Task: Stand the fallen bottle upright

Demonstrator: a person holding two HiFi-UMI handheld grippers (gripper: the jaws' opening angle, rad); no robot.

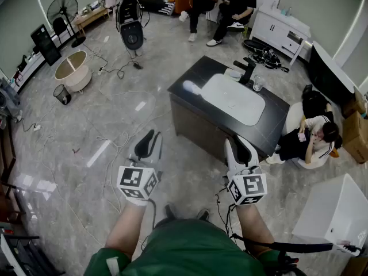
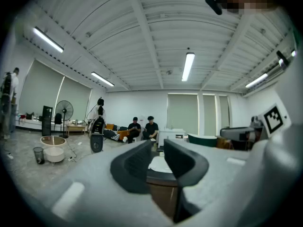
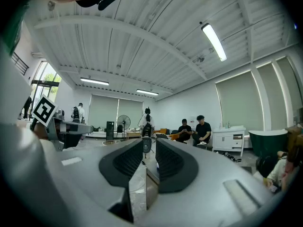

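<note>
A white bottle (image 1: 190, 87) lies on its side at the left end of a dark counter (image 1: 190, 105), beside a white sink basin (image 1: 233, 99). A black faucet (image 1: 248, 71) and a glass (image 1: 258, 83) stand behind the basin. Both grippers are held level in front of the counter's near side, well short of the bottle. My left gripper (image 1: 148, 145) (image 2: 158, 162) has a narrow gap between its jaws with nothing in it; the basin shows through the gap. My right gripper (image 1: 241, 151) (image 3: 150, 157) is also slightly open and holds nothing.
A person (image 1: 313, 134) sits on a white seat right of the counter. Two people (image 1: 221, 2) sit at the back by a white cabinet (image 1: 282, 30). Cables (image 1: 118, 137) trail over the floor. A white box (image 1: 339, 211) stands at lower right, a round tub (image 1: 72, 71) and fan (image 1: 62, 10) at far left.
</note>
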